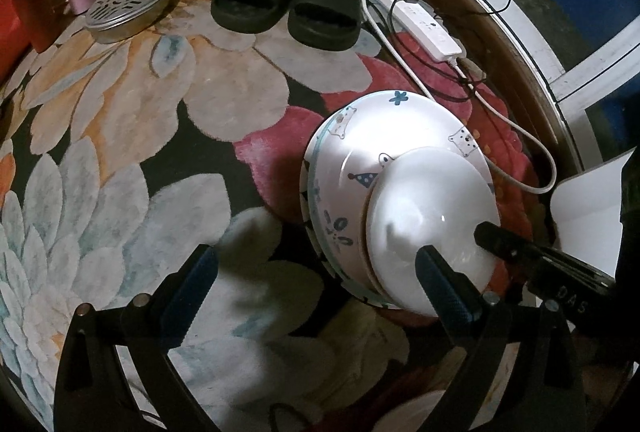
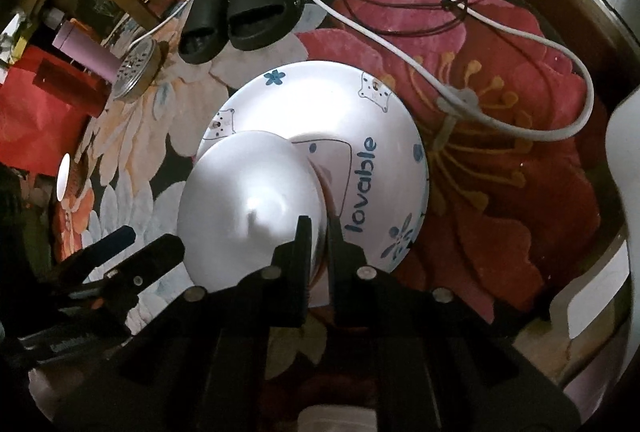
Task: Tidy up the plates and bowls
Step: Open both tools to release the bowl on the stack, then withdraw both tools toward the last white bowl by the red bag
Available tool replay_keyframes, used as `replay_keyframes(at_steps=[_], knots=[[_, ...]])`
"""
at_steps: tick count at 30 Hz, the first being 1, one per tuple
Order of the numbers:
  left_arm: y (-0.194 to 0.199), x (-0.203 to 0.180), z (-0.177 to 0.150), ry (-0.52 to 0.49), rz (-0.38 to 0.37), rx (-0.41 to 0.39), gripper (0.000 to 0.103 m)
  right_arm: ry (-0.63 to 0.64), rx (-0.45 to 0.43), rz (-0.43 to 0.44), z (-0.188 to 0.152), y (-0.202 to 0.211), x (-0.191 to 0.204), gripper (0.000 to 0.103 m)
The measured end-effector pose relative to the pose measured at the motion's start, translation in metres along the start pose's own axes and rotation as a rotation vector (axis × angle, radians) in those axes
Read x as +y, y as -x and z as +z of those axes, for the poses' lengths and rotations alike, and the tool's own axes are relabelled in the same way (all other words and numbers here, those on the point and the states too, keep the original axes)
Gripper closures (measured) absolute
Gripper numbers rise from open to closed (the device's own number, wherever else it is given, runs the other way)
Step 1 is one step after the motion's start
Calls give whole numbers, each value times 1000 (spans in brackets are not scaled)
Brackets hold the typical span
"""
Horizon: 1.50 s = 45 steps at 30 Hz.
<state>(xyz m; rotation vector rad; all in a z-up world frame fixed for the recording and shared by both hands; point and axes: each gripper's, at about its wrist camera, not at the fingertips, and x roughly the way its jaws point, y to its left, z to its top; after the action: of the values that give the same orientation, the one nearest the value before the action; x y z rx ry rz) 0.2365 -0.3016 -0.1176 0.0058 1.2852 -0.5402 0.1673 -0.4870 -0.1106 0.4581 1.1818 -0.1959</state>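
While the floral rug (image 1: 120, 159) in cream, red and black spreads under both tongs, a stack of white bear-printed plates (image 2: 360, 111) lies on it just ahead of the right tongs (image 2: 318, 232). On that stack sits a plain white bowl (image 2: 248, 199) — the right tongs are clamped on its near rim. The left tongs (image 1: 320, 264) gape wide, gripping nothing; one finger (image 1: 444, 272) lies against the bowl's edge, the other over bare rug. Well beyond them lie two black slide sandals (image 1: 288, 7), a white power strip (image 1: 420, 27) and a round perforated metal tin (image 1: 128, 7).
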Motion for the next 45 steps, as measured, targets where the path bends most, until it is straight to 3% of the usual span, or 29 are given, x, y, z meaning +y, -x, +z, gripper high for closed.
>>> replay_keyframes(at_steps=[6,11,12,13,15,16,20,28,45], knots=[[4,10,-1,15,11,-4,4,-45,-19,41,0,10,-2,92],[9,15,-2,17,13,-14,3,-47,-19,15,0,12,3,86],[11,16,-2,17,16,-18,2,-44,-23,15,-1,13,4,71],[12,17,-2,16,19,-21,2,-41,-32,12,-1,15,5,45],[15,19,-2,16,31,-34,1,-28,-65,7,-2,21,11,13],[16,21,-2,18,35,-40,1,-16,-83,3,-2,24,14,8],[19,29,-2,30,55,-54,1,53,-101,-37,-1,26,29,7],[24,51,-7,53,78,-67,1,117,-89,-38,-4,19,52,0],[50,125,-29,160,126,-98,1,264,-54,-43,-15,0,117,0]])
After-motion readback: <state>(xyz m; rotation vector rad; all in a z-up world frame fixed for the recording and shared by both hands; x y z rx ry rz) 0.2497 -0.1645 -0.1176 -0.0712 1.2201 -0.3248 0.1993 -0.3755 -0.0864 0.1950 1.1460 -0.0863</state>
